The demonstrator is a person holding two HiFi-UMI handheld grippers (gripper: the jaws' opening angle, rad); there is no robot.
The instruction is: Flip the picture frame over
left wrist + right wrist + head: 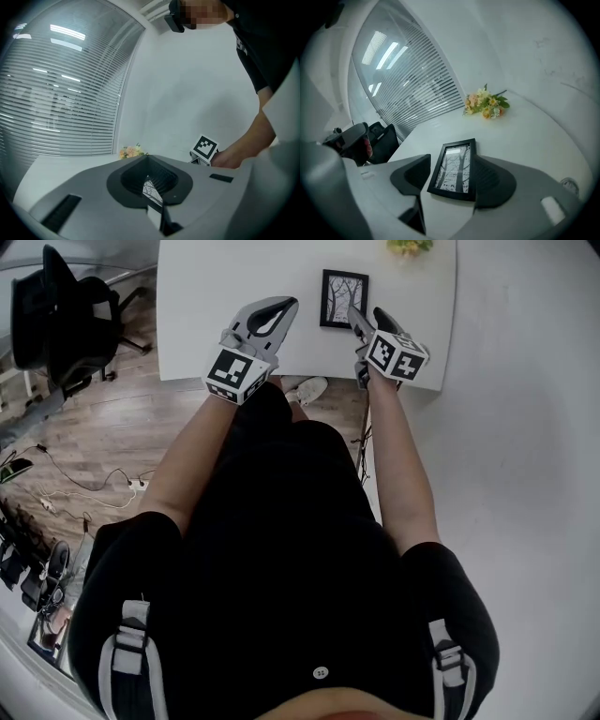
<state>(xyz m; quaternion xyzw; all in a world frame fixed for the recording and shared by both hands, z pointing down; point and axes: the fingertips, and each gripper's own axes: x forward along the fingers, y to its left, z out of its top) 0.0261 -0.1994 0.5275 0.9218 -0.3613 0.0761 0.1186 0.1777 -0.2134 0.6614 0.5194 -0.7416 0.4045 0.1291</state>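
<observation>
A black picture frame (343, 298) lies flat on the white table (216, 296), its picture of bare trees facing up. In the right gripper view the frame (453, 169) sits between the spread jaws of my right gripper (452, 164), whose right pad stands close beside the frame's right edge without clamping it. Seen from the head view, the right gripper (367, 317) hovers at the frame's near right corner. My left gripper (284, 305) is to the frame's left, its fingertips together with nothing held. A sliver of the frame (151, 189) shows behind the left gripper (147, 158).
A small bunch of flowers (410, 246) lies at the table's far edge, beyond the frame. A black office chair (56, 320) stands on the wooden floor to the left. A white wall runs along the right. A shoe (307, 390) shows under the table's near edge.
</observation>
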